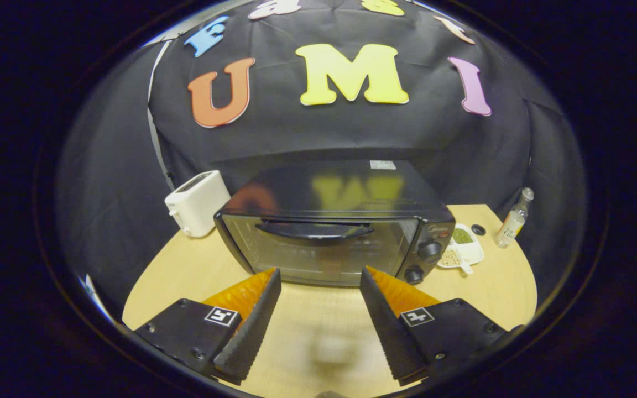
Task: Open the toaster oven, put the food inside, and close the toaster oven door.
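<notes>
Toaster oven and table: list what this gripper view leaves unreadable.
- Toaster oven interior: the glass door is dark and reflective, so any rack or contents stay hidden.
- Food for the task: a blurred pale patch lies on the table between the open gripper jaws, unidentifiable.
- White dish: its green and beige contents are too small to name.
- Small bottle: label too small.

Black glass-fronted toaster oven [329,232] on pale wooden table [197,265]; left of it, white plastic toaster [197,202]; right, white divided dish [465,251].
</notes>
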Available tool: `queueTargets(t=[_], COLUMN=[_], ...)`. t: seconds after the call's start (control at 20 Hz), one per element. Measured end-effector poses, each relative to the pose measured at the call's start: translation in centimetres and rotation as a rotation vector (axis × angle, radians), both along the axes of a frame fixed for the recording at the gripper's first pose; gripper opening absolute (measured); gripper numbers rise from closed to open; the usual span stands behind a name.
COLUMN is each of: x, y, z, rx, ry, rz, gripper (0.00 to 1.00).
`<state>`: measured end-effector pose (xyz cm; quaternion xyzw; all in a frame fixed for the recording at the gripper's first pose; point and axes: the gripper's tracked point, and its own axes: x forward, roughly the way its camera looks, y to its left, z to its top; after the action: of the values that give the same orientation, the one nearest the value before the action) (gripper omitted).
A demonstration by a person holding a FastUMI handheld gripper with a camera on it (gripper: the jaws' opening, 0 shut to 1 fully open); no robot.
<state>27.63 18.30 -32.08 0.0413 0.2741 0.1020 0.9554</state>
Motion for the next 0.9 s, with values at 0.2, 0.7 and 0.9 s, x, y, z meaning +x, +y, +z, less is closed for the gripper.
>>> queueTargets(t=[0.2, 0.7, 0.9], x=[-2.0, -9.0, -13.7], y=[-3.8, -18.9, -25.0], z=[6.6, 19.9, 23.7], rx=[0.031, -0.021, -0.071], ry=[-0.108, -0.364, -0.441], rz=[-0.052, -0.291, -0.400], gripper=[0.92, 0.93, 0.95])
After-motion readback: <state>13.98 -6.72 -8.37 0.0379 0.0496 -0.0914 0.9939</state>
